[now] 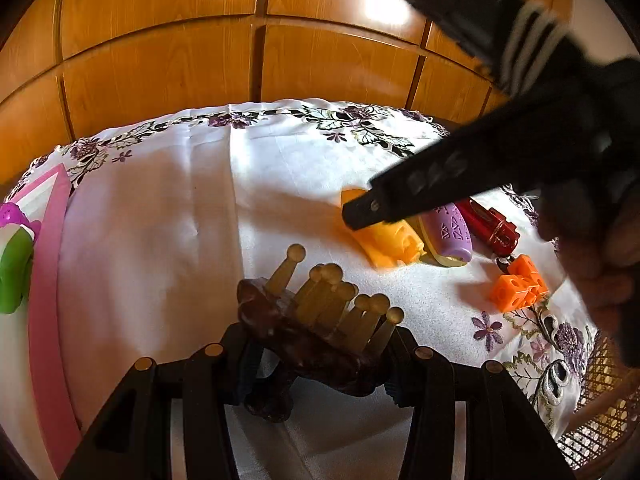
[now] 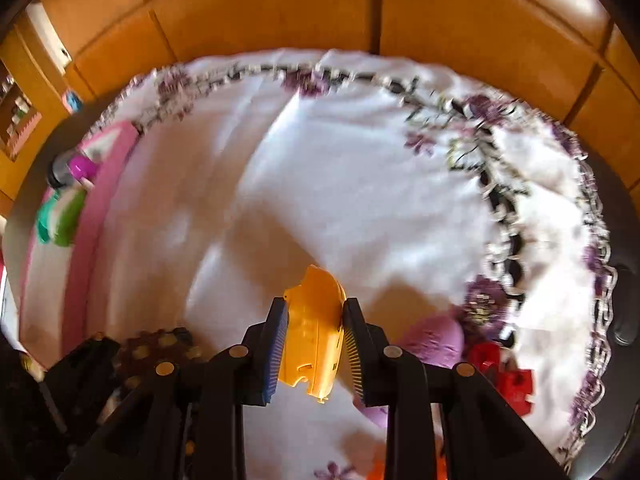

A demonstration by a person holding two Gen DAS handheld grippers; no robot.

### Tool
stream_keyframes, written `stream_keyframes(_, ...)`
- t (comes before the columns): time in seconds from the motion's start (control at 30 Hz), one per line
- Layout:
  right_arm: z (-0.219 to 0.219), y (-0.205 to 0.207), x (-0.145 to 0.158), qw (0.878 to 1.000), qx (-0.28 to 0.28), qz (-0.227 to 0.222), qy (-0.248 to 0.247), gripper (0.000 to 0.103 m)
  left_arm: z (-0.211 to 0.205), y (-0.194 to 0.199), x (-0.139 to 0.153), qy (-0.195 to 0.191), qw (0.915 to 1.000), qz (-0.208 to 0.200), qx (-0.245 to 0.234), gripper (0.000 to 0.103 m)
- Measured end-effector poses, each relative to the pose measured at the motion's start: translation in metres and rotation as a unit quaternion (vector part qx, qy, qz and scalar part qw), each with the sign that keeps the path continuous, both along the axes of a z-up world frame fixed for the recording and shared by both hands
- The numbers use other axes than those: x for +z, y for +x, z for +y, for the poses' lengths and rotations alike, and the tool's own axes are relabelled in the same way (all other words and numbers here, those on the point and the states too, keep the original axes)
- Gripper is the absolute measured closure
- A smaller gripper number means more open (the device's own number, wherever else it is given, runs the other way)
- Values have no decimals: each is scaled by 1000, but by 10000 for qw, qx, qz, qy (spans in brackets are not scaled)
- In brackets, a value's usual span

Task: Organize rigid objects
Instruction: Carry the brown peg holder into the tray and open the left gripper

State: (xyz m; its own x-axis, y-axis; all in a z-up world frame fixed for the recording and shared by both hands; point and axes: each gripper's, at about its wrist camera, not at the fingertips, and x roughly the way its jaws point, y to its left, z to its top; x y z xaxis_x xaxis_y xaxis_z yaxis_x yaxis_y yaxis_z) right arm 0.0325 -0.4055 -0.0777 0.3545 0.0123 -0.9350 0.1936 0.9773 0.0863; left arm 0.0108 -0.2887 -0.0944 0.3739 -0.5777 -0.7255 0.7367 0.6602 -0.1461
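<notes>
My right gripper is shut on a yellow plastic toy; its blue-ribbed pads press both sides. In the left wrist view that gripper reaches in from the right onto the yellow toy, which sits low over the white tablecloth. My left gripper is shut on a dark brown wooden piece with several tan round-headed pegs standing up from it. It also shows at the lower left of the right wrist view as the brown pegged piece.
Beside the yellow toy lie a purple oval piece, a red toy and orange cubes. A pink tray at the left edge holds a green and purple toy. A wicker seat is at the lower right.
</notes>
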Motion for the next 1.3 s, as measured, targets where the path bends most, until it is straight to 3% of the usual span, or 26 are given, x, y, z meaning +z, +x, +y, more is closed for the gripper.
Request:
stream_keyframes(0.07,-1,1,-15,9997,19,160,209,76,-1,0,0,-2,10000,7,1,53)
stream_keyframes(0.3,-9,-8,-16,9984,-49,-212,519,76,-2,0,-1,9,10000,-26,10,53)
stream_keyframes(0.53,7,-2,-17,9994,199,-272,-43,76,-2,-1,-1,35,10000,-65,15,53)
stream_keyframes(0.9,16,1,-17,9970,466,-332,-528,76,-1,-2,0,52,9999,-82,36,53)
stream_keyframes(1.3,16,1,-19,9958,568,-406,-590,75,17,1,12,46,9990,160,405,57)
